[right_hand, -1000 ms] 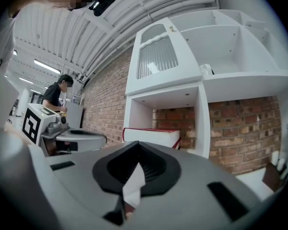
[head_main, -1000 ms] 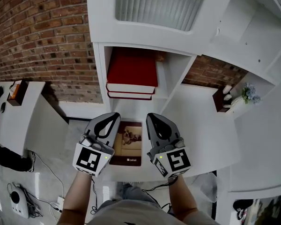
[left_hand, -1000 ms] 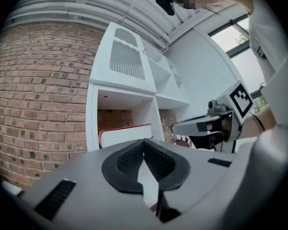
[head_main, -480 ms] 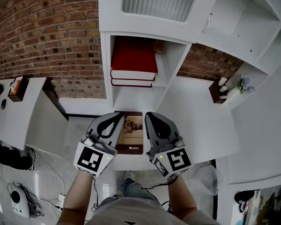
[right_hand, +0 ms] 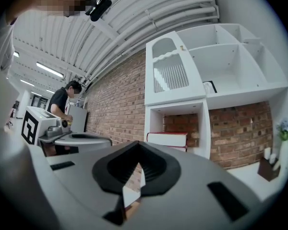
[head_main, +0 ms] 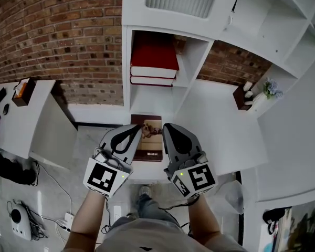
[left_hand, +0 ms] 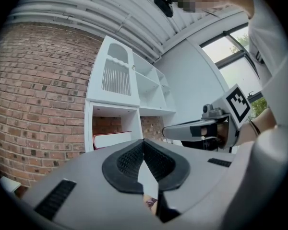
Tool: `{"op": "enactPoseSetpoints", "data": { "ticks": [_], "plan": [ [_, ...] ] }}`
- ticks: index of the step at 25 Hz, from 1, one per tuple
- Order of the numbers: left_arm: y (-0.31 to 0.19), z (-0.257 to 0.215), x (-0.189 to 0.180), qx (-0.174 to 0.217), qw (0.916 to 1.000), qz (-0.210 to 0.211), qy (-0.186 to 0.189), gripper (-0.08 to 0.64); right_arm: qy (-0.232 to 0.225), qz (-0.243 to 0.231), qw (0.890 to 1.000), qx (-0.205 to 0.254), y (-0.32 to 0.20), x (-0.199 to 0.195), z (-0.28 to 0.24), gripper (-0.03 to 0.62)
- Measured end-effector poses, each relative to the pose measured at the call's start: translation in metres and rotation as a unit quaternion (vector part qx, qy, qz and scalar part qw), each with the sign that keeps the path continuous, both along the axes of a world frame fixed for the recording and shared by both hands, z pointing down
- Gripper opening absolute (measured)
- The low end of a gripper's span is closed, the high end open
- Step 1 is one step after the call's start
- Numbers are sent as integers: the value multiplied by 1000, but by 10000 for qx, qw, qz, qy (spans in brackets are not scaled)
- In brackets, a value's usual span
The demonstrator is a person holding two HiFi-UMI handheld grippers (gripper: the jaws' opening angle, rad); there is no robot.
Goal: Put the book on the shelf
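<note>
A brown book (head_main: 149, 138) with a picture on its cover lies flat on the low white ledge (head_main: 152, 169) in front of the white shelf unit (head_main: 173, 35). Two red books (head_main: 154, 56) are stacked in the shelf's open compartment, also seen as red books (left_hand: 113, 139) and red books (right_hand: 167, 139) in the gripper views. My left gripper (head_main: 132, 130) and right gripper (head_main: 168, 128) hover side by side over the book's near end, both shut with nothing between the jaws. In their own views the left gripper (left_hand: 144, 145) and right gripper (right_hand: 138, 147) point level at the shelf.
A brick wall (head_main: 58, 30) stands behind the shelf. A brown holder (head_main: 245, 96) and small flowers sit on the white desk (head_main: 215, 125) at right. A tissue box (head_main: 22, 88) rests on the left counter. A person (right_hand: 62, 99) stands far off. Cables lie on the floor (head_main: 47, 193).
The book and shelf have slid upward in the head view, so both grippers now stand further back, over the book's near end. Both jaws stay shut.
</note>
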State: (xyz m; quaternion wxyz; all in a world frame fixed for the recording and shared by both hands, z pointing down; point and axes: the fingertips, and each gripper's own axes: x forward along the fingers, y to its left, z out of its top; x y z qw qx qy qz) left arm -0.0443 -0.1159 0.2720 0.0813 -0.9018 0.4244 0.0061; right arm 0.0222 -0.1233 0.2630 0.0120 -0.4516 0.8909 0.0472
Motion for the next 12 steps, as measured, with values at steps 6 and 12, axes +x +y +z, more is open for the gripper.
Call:
{"op": "enactPoseSetpoints", "data": {
  "ticks": [6, 12],
  "plan": [
    [34, 3, -6, 5, 10000, 5, 32, 12, 61, -61, 10000, 12, 36, -11, 2, 9],
    [64, 2, -5, 19, 10000, 23, 60, 12, 67, -122, 9999, 33, 66, -15, 3, 9]
  ]
}}
